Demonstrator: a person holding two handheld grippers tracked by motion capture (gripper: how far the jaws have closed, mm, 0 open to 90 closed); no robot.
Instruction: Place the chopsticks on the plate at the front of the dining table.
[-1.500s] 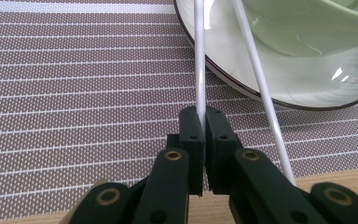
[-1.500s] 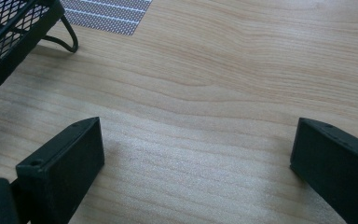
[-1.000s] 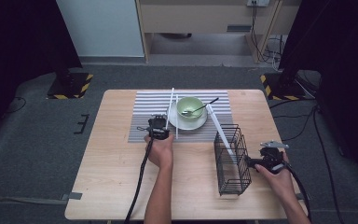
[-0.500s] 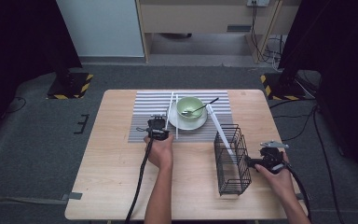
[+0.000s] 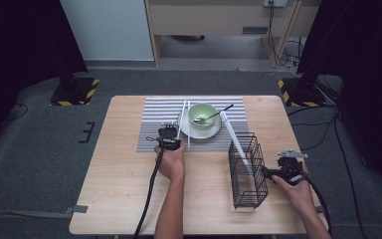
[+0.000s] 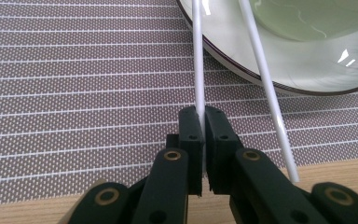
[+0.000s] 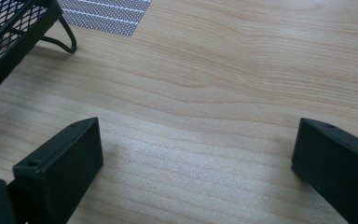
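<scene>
Where the striped mat (image 5: 154, 137) covers the table (image 5: 114, 199), left gripper (image 6: 201, 119) clamps one white chopstick (image 6: 197, 56) at the plate's (image 6: 279, 74) nine o'clock, second chopstick (image 6: 265, 88) alongside, bowl (image 5: 202, 114) on plate, basket (image 5: 248, 172) at five o'clock, right gripper (image 7: 196, 154) spread over bare wood.

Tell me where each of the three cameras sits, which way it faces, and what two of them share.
High view: above the person's side, facing forward and down on the table; both forearms, left gripper and right gripper show.
Left gripper view: on the left gripper, looking along its jaws, shut on a white chopstick over the striped mat.
Right gripper view: on the right gripper, facing bare tabletop between open jaws; wire basket at left.
Shared: high and left gripper views both show the plate and second chopstick.
</scene>
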